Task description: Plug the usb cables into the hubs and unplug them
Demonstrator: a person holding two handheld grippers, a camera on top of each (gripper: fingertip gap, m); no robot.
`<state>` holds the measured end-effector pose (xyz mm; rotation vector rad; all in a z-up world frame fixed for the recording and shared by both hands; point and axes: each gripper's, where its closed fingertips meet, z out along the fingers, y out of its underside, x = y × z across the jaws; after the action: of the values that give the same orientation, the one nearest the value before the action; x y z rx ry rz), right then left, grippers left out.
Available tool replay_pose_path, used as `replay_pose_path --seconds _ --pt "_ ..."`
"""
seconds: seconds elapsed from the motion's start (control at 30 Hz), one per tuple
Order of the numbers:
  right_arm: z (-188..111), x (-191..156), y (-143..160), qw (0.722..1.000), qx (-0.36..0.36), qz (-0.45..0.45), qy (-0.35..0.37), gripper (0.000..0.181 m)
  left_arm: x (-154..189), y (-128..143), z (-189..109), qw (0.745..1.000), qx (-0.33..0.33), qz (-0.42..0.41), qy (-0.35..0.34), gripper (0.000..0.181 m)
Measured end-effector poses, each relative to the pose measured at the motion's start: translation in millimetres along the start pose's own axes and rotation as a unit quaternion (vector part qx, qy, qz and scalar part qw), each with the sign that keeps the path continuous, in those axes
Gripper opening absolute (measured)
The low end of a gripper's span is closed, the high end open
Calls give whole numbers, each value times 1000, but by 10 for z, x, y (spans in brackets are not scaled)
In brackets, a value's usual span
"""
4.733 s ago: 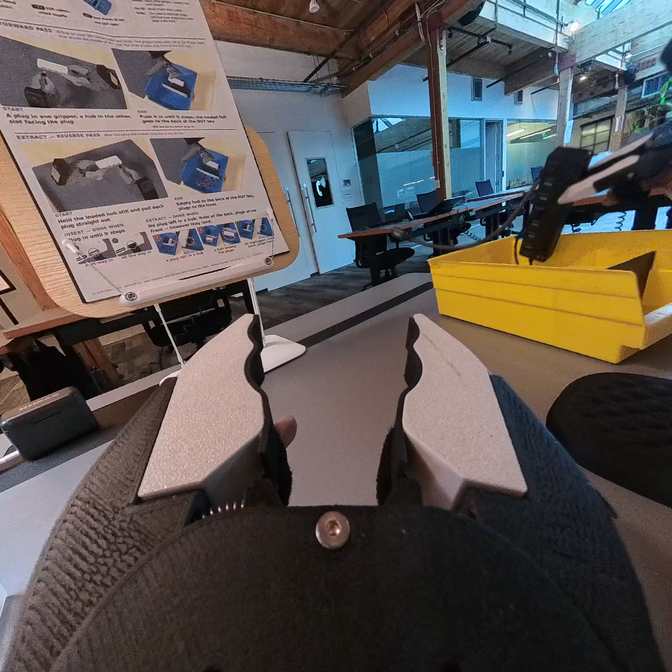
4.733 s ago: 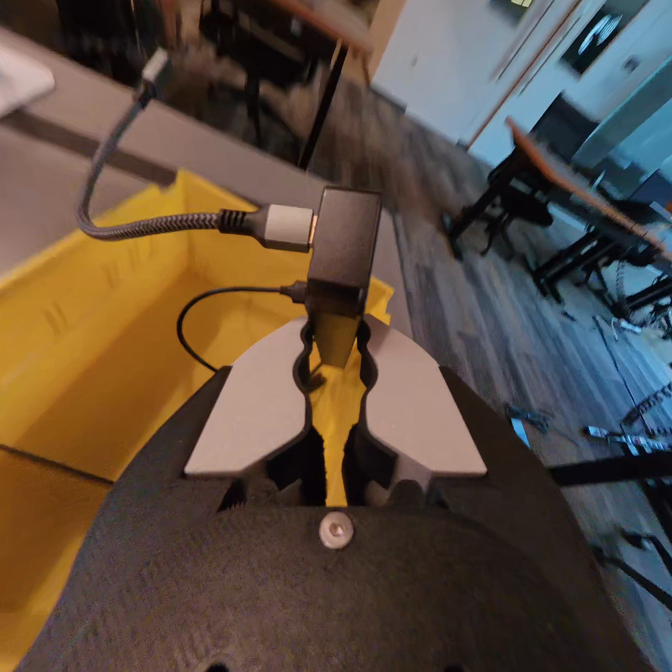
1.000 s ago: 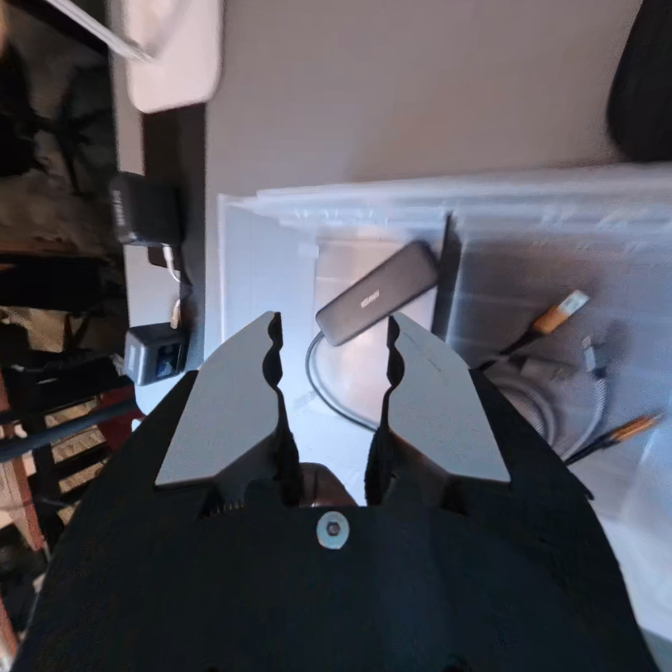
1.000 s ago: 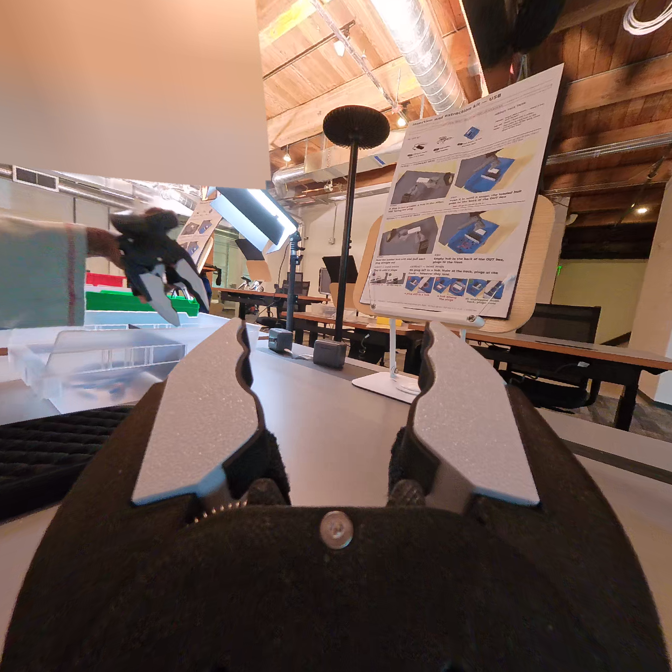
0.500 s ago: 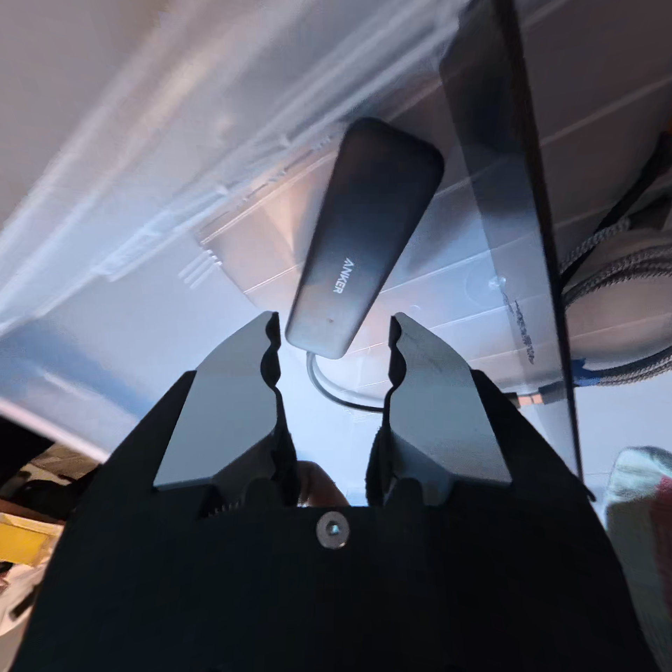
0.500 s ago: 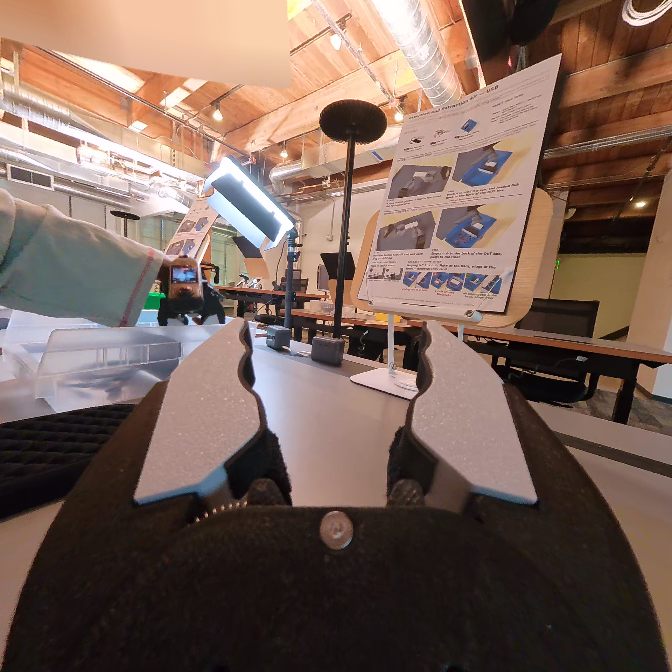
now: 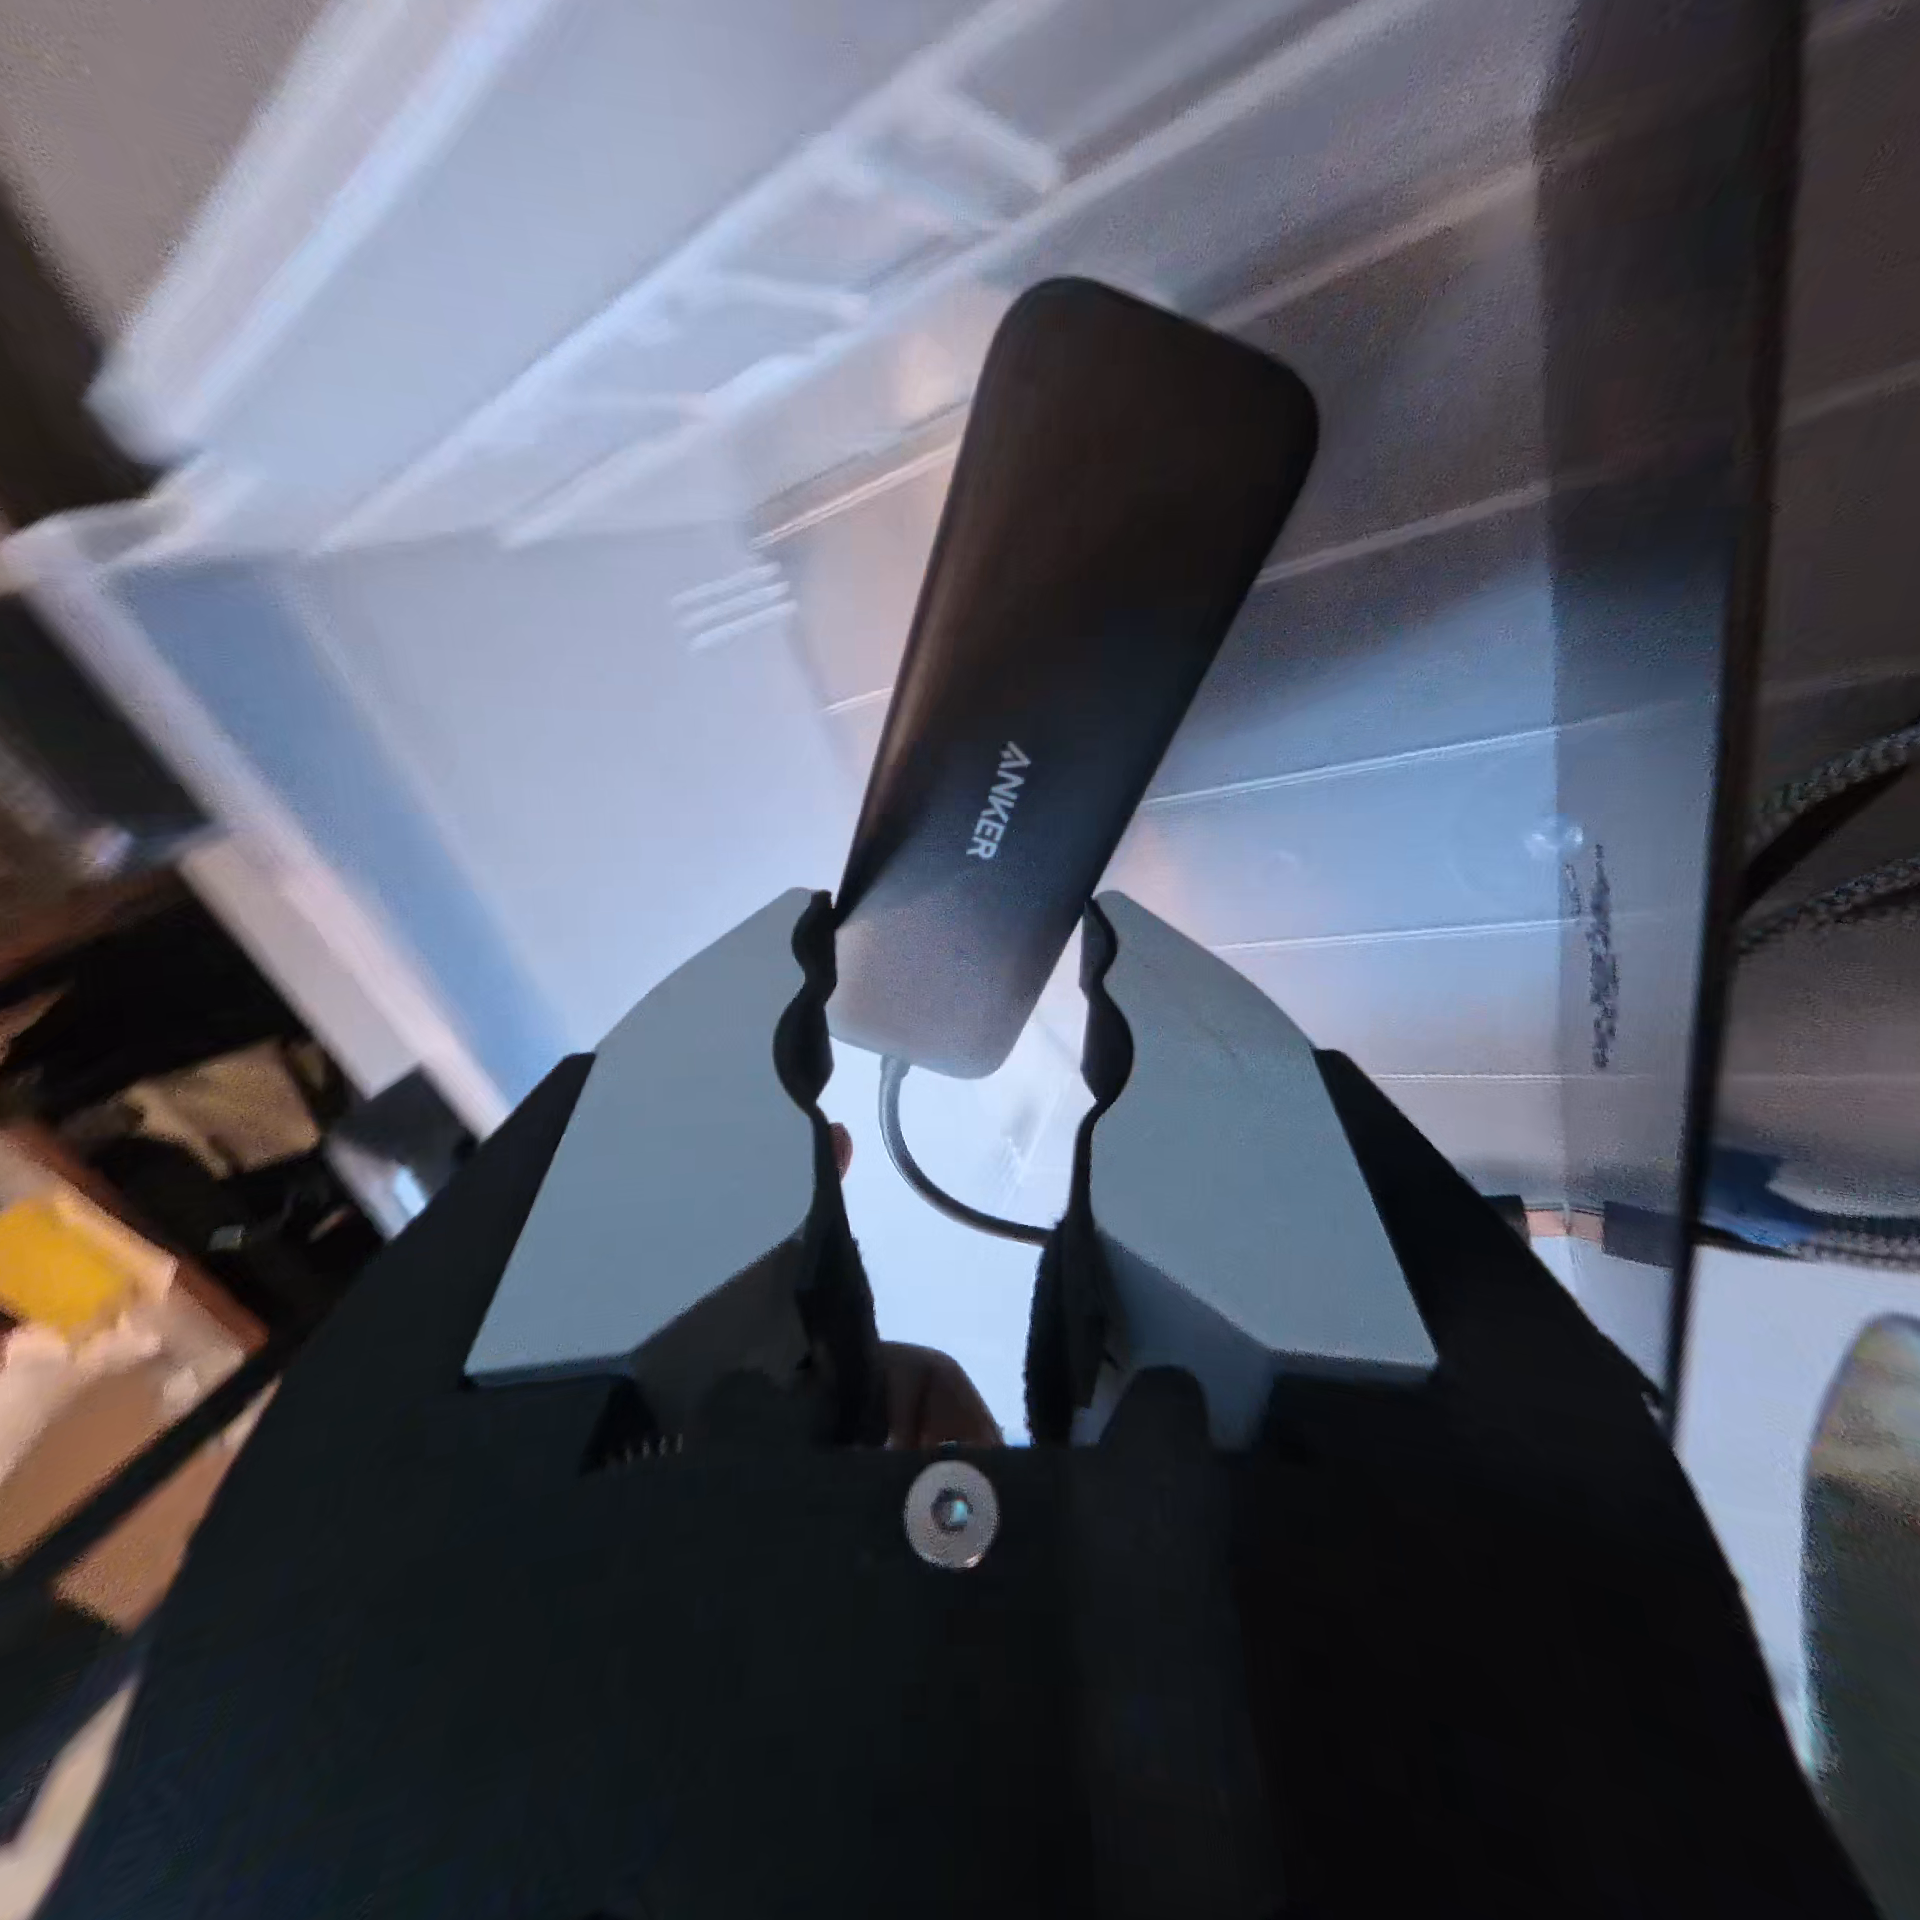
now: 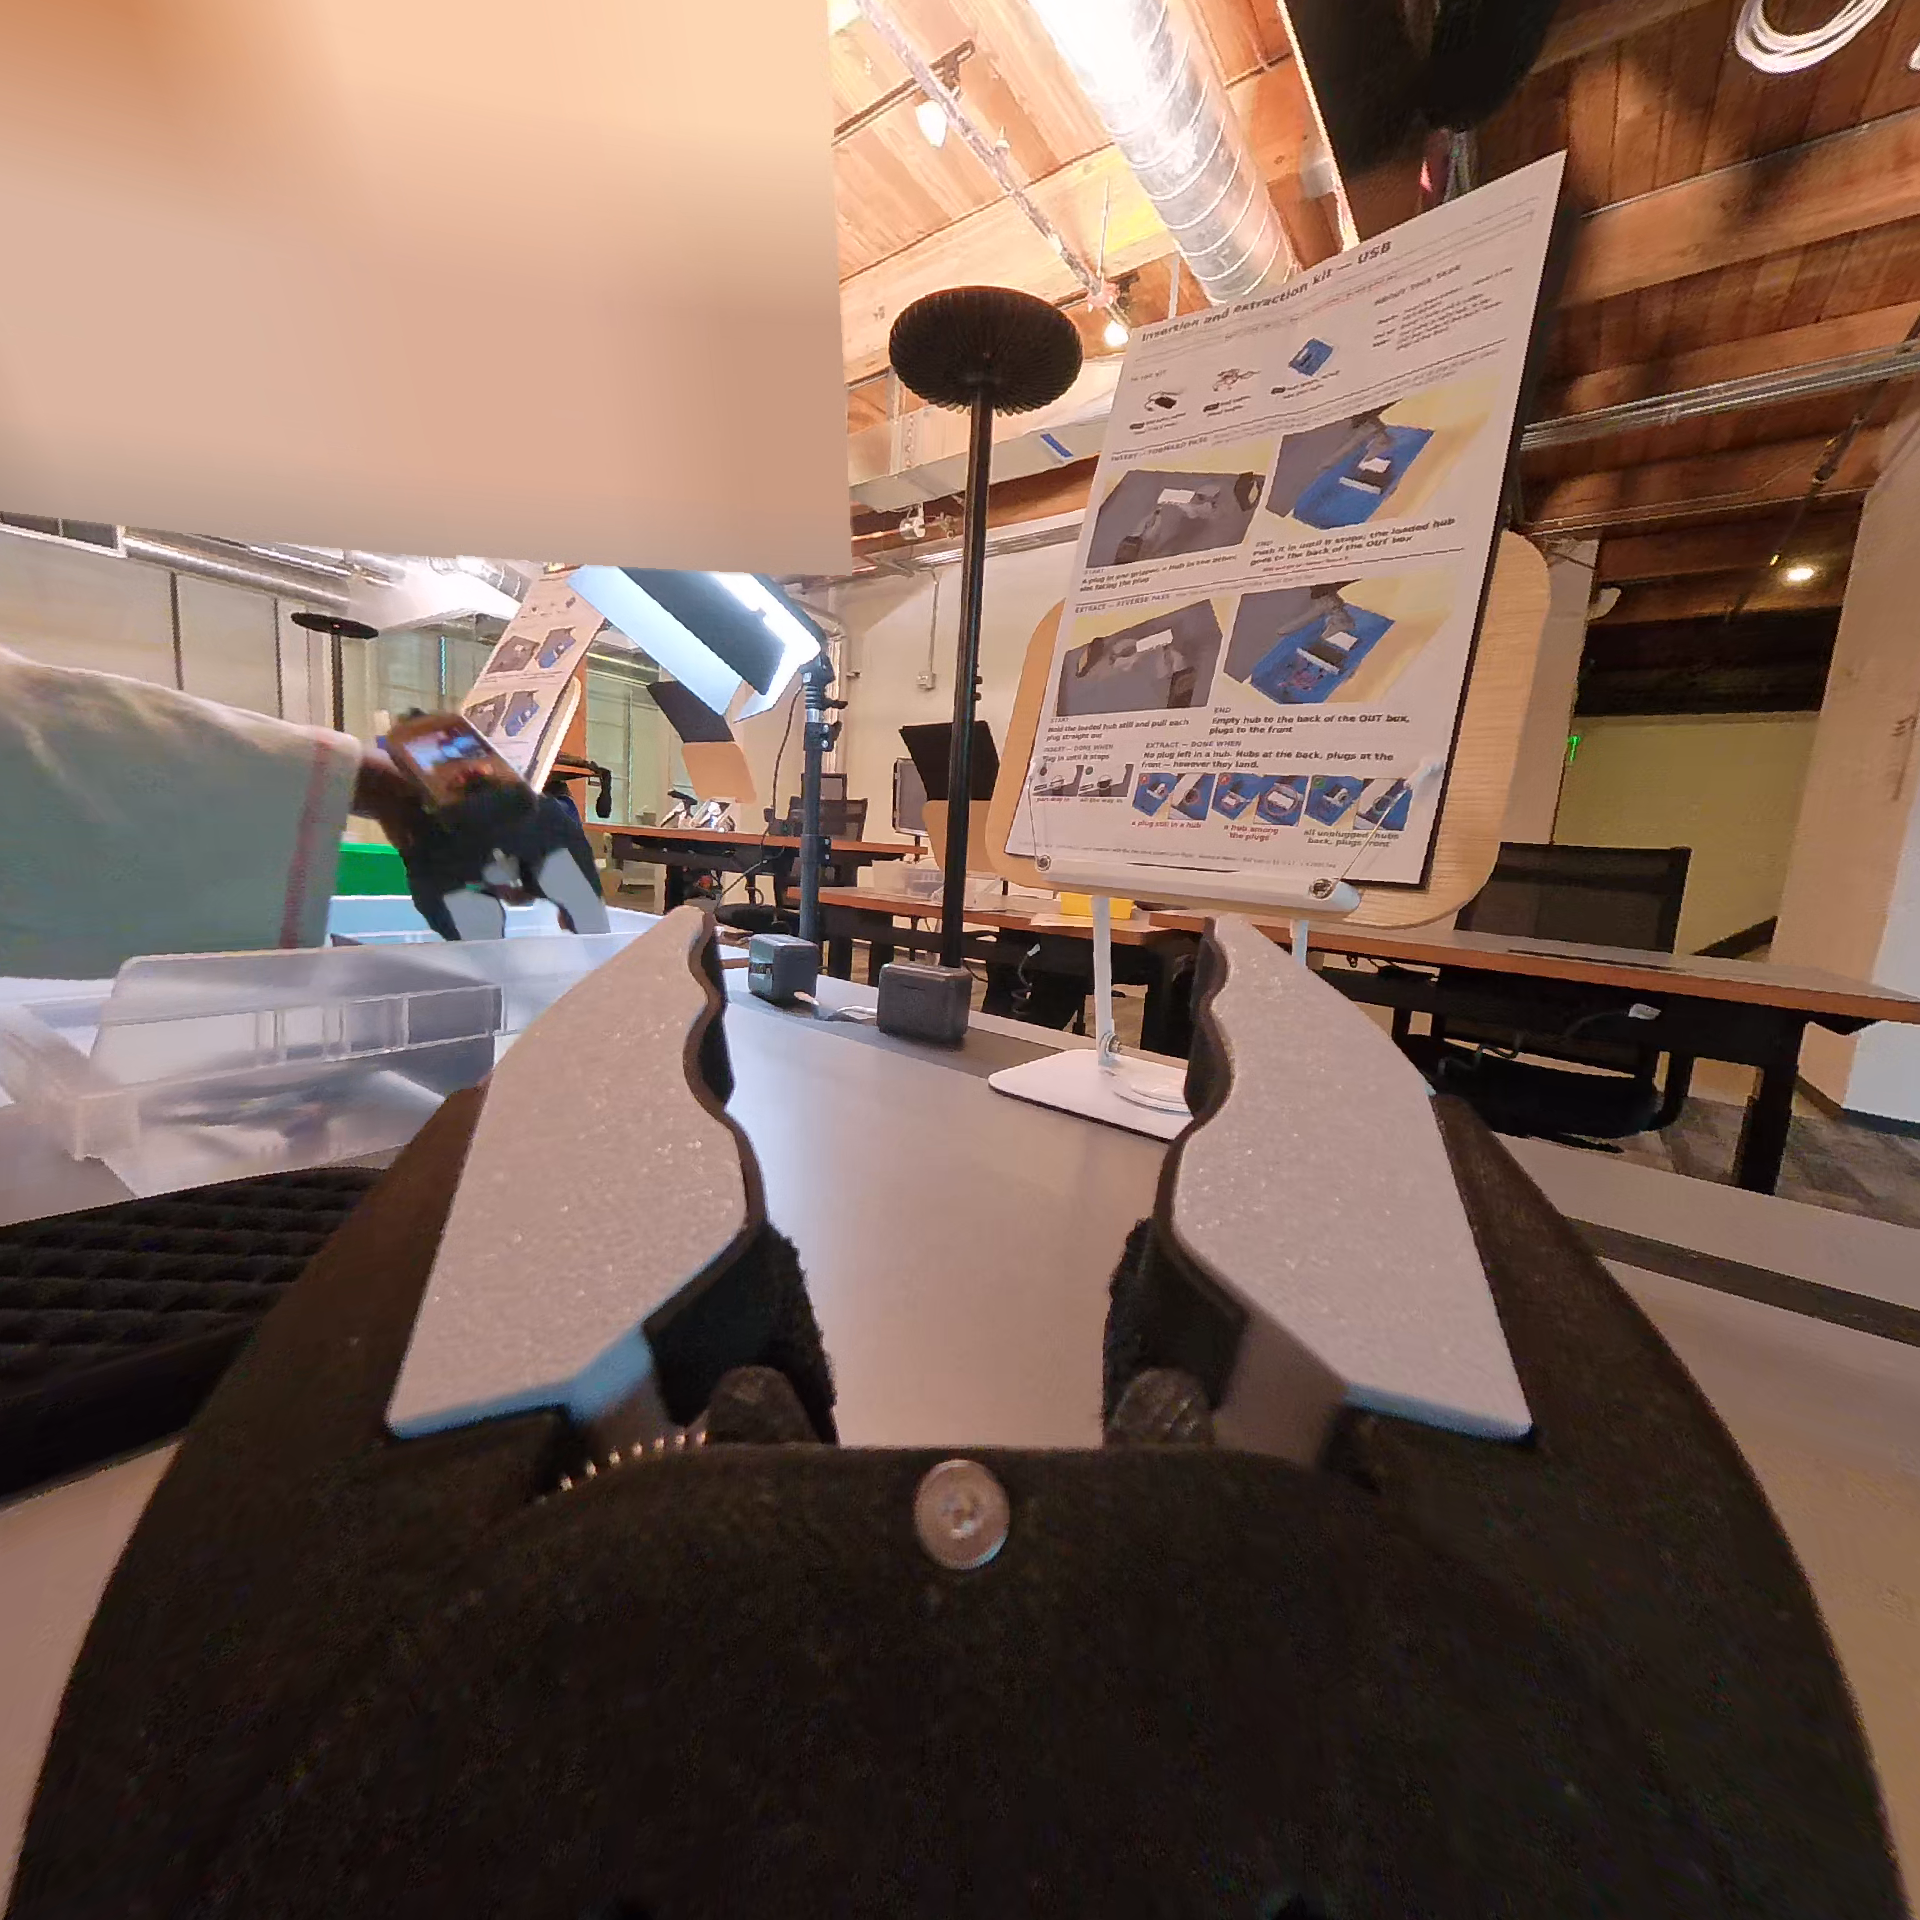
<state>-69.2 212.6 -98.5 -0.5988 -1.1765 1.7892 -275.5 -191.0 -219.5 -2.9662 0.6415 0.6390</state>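
A dark grey USB hub [image 7: 1070, 623] lies in a clear plastic bin [image 7: 520, 520], its thin cable [image 7: 935, 1174] curling back between my fingers. My left gripper [image 7: 956, 914] is shut on the hub's near end, with both fingertips touching its sides. Braided cables [image 7: 1849, 831] lie in the bin's compartment to the right, behind a dark divider [image 7: 1662, 520]. My right gripper [image 8: 956, 956] is open and empty, low over the grey table [image 8: 935, 1195]. The right wrist view shows the left gripper [image 8: 520, 883] reaching down into the clear bin [image 8: 291, 1029] at far left.
A black foam mat [image 8: 125, 1278] lies left of my right gripper. An instruction board on a white stand [image 8: 1278, 623] stands ahead to the right. A black pole stand [image 8: 971, 727] and small grey boxes [image 8: 920, 997] sit at the table's far edge. The left gripper's tips are roughly 45 cm from the right gripper's.
My left gripper swung down into the clear bin, moved onto the grey hub and narrowed its jaws on it. My right gripper let go of a black hub earlier and now rests open.
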Motion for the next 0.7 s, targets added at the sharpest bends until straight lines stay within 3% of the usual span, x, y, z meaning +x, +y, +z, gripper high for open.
replay_pose_path --seconds 0.13,0.23,0.3,0.37,0.5,0.57,0.7 --pt "8 -32 8 1000 -5 -7 -6 86 -220 112 -582 986 17 -86 -145 45" --pt "9 -61 5 1000 -7 -13 -11 86 -397 117 -1133 948 15 -123 -293 45" --pt "1 -74 -10 1000 -5 -16 -13 86 -517 76 -1604 895 7 -139 -424 45" --pt "-4 -83 -20 1000 -3 -16 -14 86 -546 -26 -2098 824 7 -156 -545 45" --pt "-5 -117 -26 1000 -3 -21 -22 86 -412 -521 -2774 706 62 -166 -686 45" --pt "-4 -149 -32 999 -3 -29 -28 86 -330 -837 -2963 667 79 -145 -727 45" --pt "-3 -281 -77 997 7 -36 -62 84 -210 -1503 -3049 624 111 -110 -766 45"
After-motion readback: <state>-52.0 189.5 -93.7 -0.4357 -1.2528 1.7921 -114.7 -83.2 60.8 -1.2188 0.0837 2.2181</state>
